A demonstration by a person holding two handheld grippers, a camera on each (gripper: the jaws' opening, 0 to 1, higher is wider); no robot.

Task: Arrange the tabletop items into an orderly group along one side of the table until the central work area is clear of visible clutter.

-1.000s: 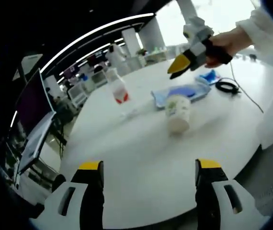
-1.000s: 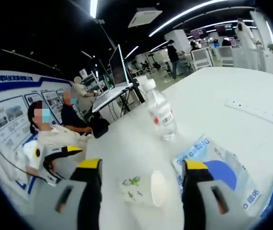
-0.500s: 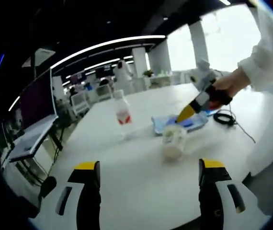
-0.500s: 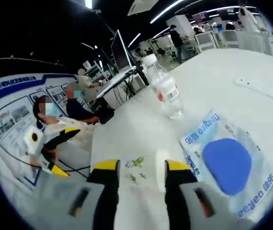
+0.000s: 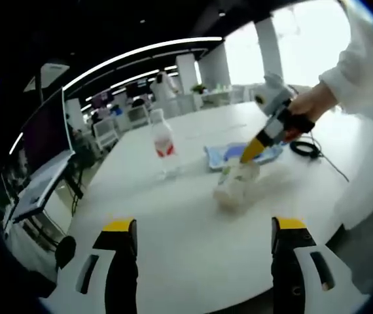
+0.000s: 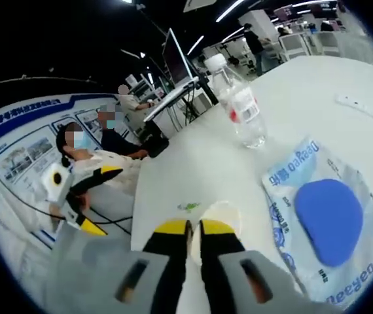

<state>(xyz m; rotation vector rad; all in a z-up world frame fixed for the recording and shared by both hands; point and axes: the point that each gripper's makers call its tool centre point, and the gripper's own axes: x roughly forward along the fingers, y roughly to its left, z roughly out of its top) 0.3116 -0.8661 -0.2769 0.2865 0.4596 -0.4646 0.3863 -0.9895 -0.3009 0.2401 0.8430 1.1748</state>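
1. The left gripper view sits low at the bench (image 5: 193, 222) edge, well back, facing across it toward bright windows.
2. The right gripper view hangs close above the bench (image 6: 193, 163), facing seated people and a wall poster.
3. Both views share the cup (image 5: 237, 184) (image 6: 220, 212), bottle (image 5: 163, 142) (image 6: 239, 104) and blue packet (image 5: 229, 152) (image 6: 327, 216).
4. The left view sees the right tongs (image 5: 248, 154) from the side.

Bare table (image 5: 193, 222) lies open ahead of the left gripper (image 5: 196, 229) (bottle (image 5: 164, 144), cup (image 5: 237, 183) stand beyond).
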